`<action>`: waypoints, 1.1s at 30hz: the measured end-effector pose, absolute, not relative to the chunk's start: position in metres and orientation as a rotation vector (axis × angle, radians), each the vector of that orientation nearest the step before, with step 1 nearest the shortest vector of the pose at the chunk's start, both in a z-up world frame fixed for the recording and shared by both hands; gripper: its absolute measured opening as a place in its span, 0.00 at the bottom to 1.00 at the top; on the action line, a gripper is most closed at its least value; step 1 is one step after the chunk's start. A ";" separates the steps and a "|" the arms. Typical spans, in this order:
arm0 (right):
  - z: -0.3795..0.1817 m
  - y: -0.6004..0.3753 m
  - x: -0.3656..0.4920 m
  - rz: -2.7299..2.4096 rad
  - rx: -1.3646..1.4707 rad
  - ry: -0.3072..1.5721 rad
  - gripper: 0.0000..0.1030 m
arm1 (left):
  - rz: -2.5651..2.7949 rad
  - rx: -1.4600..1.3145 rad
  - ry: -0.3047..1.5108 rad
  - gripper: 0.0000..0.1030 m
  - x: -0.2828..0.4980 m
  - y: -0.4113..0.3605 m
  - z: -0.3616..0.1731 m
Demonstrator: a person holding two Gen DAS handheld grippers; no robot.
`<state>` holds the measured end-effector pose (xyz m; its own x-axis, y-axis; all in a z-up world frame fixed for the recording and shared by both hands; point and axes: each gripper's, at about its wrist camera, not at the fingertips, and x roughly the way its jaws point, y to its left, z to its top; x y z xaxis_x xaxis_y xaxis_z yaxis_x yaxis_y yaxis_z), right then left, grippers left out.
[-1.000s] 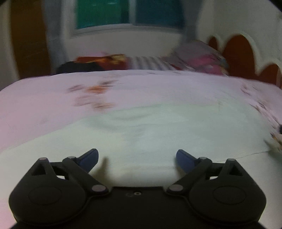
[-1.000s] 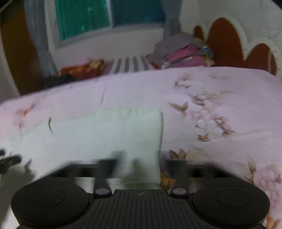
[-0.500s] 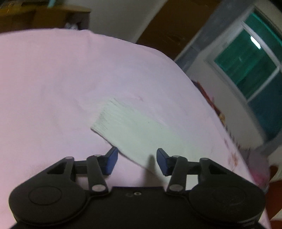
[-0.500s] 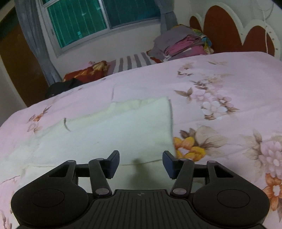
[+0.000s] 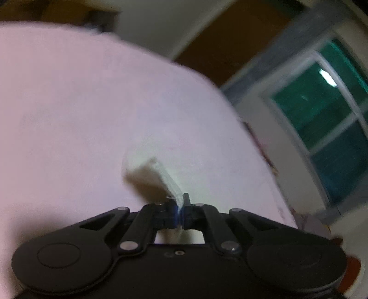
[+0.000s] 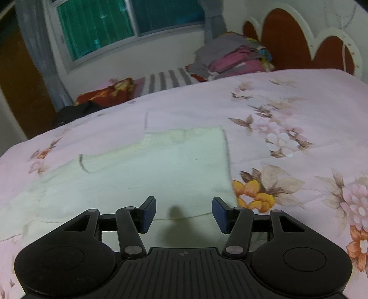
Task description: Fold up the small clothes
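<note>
A pale cream garment (image 6: 161, 170) lies spread flat on the pink floral bedspread (image 6: 287, 115). My right gripper (image 6: 184, 215) is open and empty, its blue pads hovering over the garment's near right part. In the left wrist view my left gripper (image 5: 180, 211) is shut on a ribbed edge of the same garment (image 5: 158, 174), which is lifted off the pink bedspread (image 5: 80, 115) in a raised fold. That view is blurred.
A stack of folded clothes (image 6: 232, 57) sits by the red and white headboard (image 6: 299, 43). A striped cloth (image 6: 165, 78), a red patterned item (image 6: 108, 92) and a dark item (image 6: 76, 112) lie at the bed's far edge under the window (image 6: 128, 20).
My left gripper has closed on the garment's ribbed edge and lifted it. My right gripper has opened wider and stayed over the garment's right part.
</note>
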<state>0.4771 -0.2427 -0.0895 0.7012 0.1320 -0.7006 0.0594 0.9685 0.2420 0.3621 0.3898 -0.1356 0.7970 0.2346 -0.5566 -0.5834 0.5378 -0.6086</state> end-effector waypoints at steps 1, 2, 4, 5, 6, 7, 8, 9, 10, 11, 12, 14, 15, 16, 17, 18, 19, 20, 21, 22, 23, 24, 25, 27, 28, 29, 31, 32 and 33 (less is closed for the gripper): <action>-0.089 -0.245 0.477 0.040 0.261 0.794 0.53 | 0.463 -0.848 0.441 0.03 0.371 0.378 -0.127; -0.088 -0.247 0.477 0.037 0.263 0.789 0.53 | 0.418 -0.818 0.444 0.03 0.381 0.366 -0.120; -0.088 -0.250 0.476 0.033 0.265 0.781 0.53 | 0.324 -0.747 0.453 0.03 0.408 0.333 -0.105; -0.088 -0.253 0.476 0.031 0.268 0.781 0.53 | 0.278 -0.720 0.462 0.03 0.422 0.316 -0.098; -0.088 -0.256 0.476 0.025 0.271 0.779 0.53 | 0.231 -0.697 0.468 0.03 0.436 0.297 -0.092; -0.089 -0.258 0.477 0.019 0.273 0.780 0.53 | 0.182 -0.673 0.475 0.03 0.452 0.276 -0.086; -0.089 -0.260 0.478 0.013 0.276 0.781 0.53 | 0.136 -0.650 0.488 0.03 0.468 0.255 -0.082; -0.089 -0.264 0.478 0.006 0.283 0.781 0.53 | 0.090 -0.626 0.502 0.03 0.483 0.234 -0.079; -0.088 -0.267 0.478 0.003 0.292 0.778 0.53 | 0.049 -0.602 0.515 0.03 0.497 0.216 -0.077; -0.087 -0.270 0.477 -0.001 0.298 0.774 0.53 | 0.004 -0.571 0.536 0.03 0.509 0.191 -0.075; -0.086 -0.275 0.476 -0.004 0.306 0.769 0.53 | -0.036 -0.541 0.558 0.03 0.516 0.166 -0.076; -0.084 -0.284 0.472 -0.007 0.326 0.762 0.53 | -0.121 -0.471 0.594 0.03 0.533 0.117 -0.077; -0.083 -0.290 0.469 -0.008 0.335 0.758 0.53 | -0.162 -0.428 0.613 0.03 0.540 0.093 -0.078; -0.083 -0.295 0.468 -0.011 0.343 0.756 0.53 | -0.204 -0.386 0.628 0.03 0.547 0.069 -0.080; -0.082 -0.301 0.467 -0.014 0.353 0.754 0.53 | -0.233 -0.359 0.645 0.03 0.553 0.047 -0.082; -0.082 -0.308 0.466 -0.019 0.363 0.753 0.53 | -0.264 -0.337 0.668 0.03 0.554 0.028 -0.087; -0.082 -0.315 0.465 -0.029 0.372 0.753 0.53 | -0.288 -0.314 0.692 0.03 0.555 0.010 -0.093; -0.082 -0.321 0.464 -0.036 0.379 0.752 0.53 | -0.304 -0.293 0.707 0.03 0.549 -0.005 -0.097; -0.081 -0.328 0.463 -0.042 0.388 0.748 0.53 | -0.330 -0.272 0.725 0.03 0.551 -0.024 -0.103; -0.081 -0.336 0.461 -0.047 0.400 0.742 0.53 | -0.347 -0.253 0.737 0.03 0.553 -0.032 -0.104; -0.080 -0.343 0.460 -0.052 0.408 0.739 0.53 | -0.361 -0.229 0.747 0.03 0.552 -0.045 -0.108; -0.080 -0.349 0.458 -0.057 0.418 0.737 0.53 | -0.377 -0.204 0.757 0.03 0.550 -0.055 -0.111; -0.079 -0.354 0.456 -0.059 0.427 0.737 0.53 | -0.393 -0.182 0.764 0.03 0.548 -0.066 -0.114; -0.079 -0.366 0.451 -0.062 0.445 0.739 0.53 | -0.418 -0.144 0.784 0.03 0.549 -0.089 -0.122; -0.078 -0.371 0.448 -0.066 0.453 0.740 0.53 | -0.431 -0.137 0.794 0.04 0.551 -0.099 -0.127; -0.077 -0.376 0.446 -0.064 0.462 0.740 0.53 | -0.446 -0.135 0.808 0.05 0.555 -0.099 -0.133; -0.077 -0.384 0.440 -0.049 0.490 0.739 0.54 | -0.486 -0.133 0.837 0.28 0.550 -0.110 -0.143; -0.076 -0.387 0.439 -0.044 0.504 0.737 0.54 | -0.502 -0.134 0.824 0.34 0.545 -0.110 -0.143; -0.075 -0.389 0.438 -0.041 0.513 0.737 0.54 | -0.520 -0.134 0.809 0.48 0.542 -0.112 -0.142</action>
<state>0.4378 -0.3886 -0.0755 0.7455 0.1411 -0.6514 0.2119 0.8764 0.4324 0.5415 -0.1116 -0.1418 0.5731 -0.4919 -0.6554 0.3916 0.8669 -0.3083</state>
